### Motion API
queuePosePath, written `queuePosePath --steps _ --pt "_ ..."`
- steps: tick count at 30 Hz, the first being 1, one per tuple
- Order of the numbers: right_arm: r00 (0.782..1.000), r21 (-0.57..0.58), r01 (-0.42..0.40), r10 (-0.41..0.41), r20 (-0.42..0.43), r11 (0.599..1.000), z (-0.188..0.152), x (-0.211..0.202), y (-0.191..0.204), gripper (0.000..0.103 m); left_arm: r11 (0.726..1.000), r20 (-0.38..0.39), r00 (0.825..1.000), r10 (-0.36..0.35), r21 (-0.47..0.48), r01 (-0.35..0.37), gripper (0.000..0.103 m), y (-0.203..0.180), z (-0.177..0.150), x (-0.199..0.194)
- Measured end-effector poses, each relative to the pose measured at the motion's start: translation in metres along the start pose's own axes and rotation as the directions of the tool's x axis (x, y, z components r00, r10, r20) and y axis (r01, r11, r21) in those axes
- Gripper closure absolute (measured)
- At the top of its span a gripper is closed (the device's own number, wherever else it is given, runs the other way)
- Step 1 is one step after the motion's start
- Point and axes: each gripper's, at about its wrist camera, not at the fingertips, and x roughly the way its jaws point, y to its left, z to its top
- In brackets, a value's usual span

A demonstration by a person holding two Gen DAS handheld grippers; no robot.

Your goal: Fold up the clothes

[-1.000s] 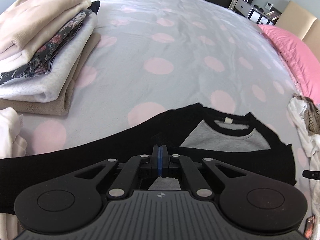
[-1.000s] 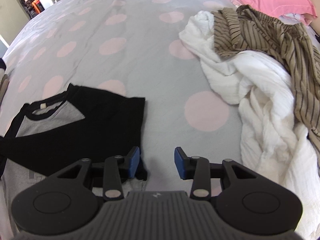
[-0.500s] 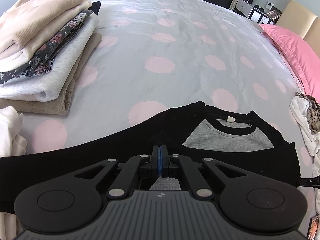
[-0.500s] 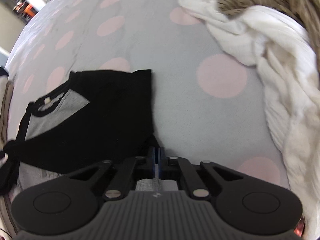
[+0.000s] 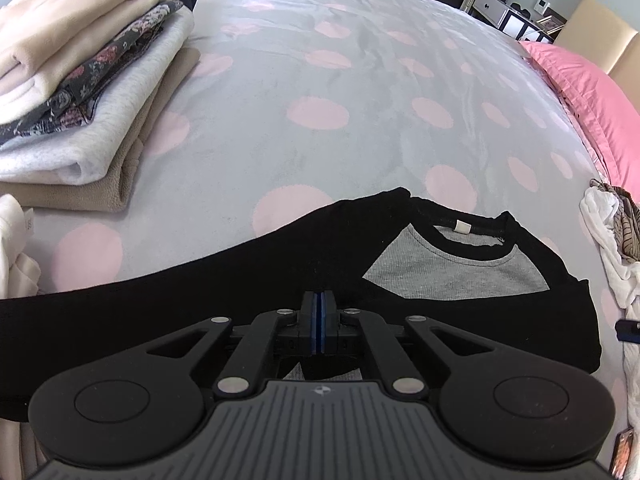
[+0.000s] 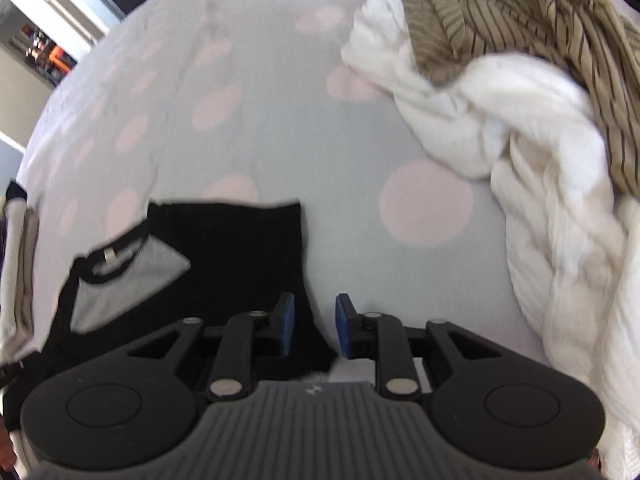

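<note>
The left gripper (image 5: 319,322) is fully closed, seemingly pinching the black-and-grey shirt (image 5: 452,264), which lies flat on the dotted bedcover (image 5: 320,112). The right gripper (image 6: 315,322) is opening, with the folded sleeve's edge (image 6: 256,248) between its pads, released. The sleeve fold seems finished; next comes the long left sleeve (image 5: 120,312). Beyond lies the folded stack (image 5: 88,92).

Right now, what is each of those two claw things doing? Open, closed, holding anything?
Left gripper: shut, pinching the black and grey shirt.
Right gripper: jaws opening, pads clear of the shirt's edge.
</note>
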Motion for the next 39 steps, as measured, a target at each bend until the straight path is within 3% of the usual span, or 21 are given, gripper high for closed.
queuePosePath --steps 5,14,15,16,21,25,29,30,31,34,37,38,39 --pt "1.000 0.021 -0.008 0.007 0.024 1.000 0.017 0.014 0.014 0.076 1.000 -0.008 1.000 -0.006 -0.004 0.006 0.091 0.001 0.002 0.004" --pt "0.999 0.009 0.041 -0.041 0.005 0.999 0.028 0.054 0.028 0.076 0.999 -0.028 0.999 -0.025 -0.047 0.024 0.089 0.015 0.007 0.012" --pt "0.999 0.008 0.050 -0.050 -0.001 0.999 0.028 0.057 0.028 0.082 0.998 -0.027 0.999 -0.030 -0.051 0.028 0.089 0.017 0.008 0.013" --pt "0.998 0.006 0.061 -0.061 0.004 0.998 0.028 0.058 0.028 0.099 0.998 -0.029 0.999 -0.031 -0.053 0.030 0.089 0.018 0.008 0.013" --pt "0.979 0.068 0.164 -0.171 0.111 0.984 0.035 0.047 0.018 0.102 0.997 -0.042 0.998 -0.051 -0.063 0.048 0.082 0.022 0.008 0.016" --pt "0.990 0.069 0.131 -0.135 0.050 0.989 0.037 0.055 0.013 0.102 0.997 -0.027 0.997 -0.067 -0.049 0.066 0.071 0.019 0.007 0.019" --pt "0.989 0.055 0.129 -0.132 0.064 0.990 0.036 0.049 0.016 0.090 0.992 -0.009 0.995 -0.096 -0.082 0.095 0.066 0.017 0.012 0.020" --pt "0.989 0.055 0.126 -0.129 0.069 0.991 0.036 0.046 0.016 0.074 0.991 -0.004 0.994 -0.106 -0.088 0.105 0.065 0.016 0.013 0.020" --pt "0.989 0.057 0.119 -0.124 0.079 0.991 0.037 0.042 0.015 0.069 0.990 -0.004 0.994 -0.113 -0.084 0.112 0.064 0.013 0.013 0.019" --pt "0.989 0.051 0.118 -0.122 0.088 0.992 0.037 0.032 0.011 0.069 0.992 -0.010 0.993 -0.120 -0.052 0.119 0.061 0.004 0.011 0.020" --pt "0.990 0.082 0.124 -0.129 0.055 0.989 0.036 0.031 0.003 0.069 0.996 -0.051 0.995 -0.086 -0.020 0.085 0.064 -0.004 0.003 0.029" --pt "0.990 0.093 0.127 -0.132 0.042 0.987 0.035 0.031 0.000 0.069 0.997 -0.065 0.995 -0.079 -0.016 0.078 0.070 -0.006 0.000 0.032" --pt "0.990 0.097 0.131 -0.135 0.032 0.987 0.034 0.031 -0.002 0.069 0.997 -0.072 0.994 -0.080 -0.018 0.079 0.090 -0.006 -0.003 0.034"
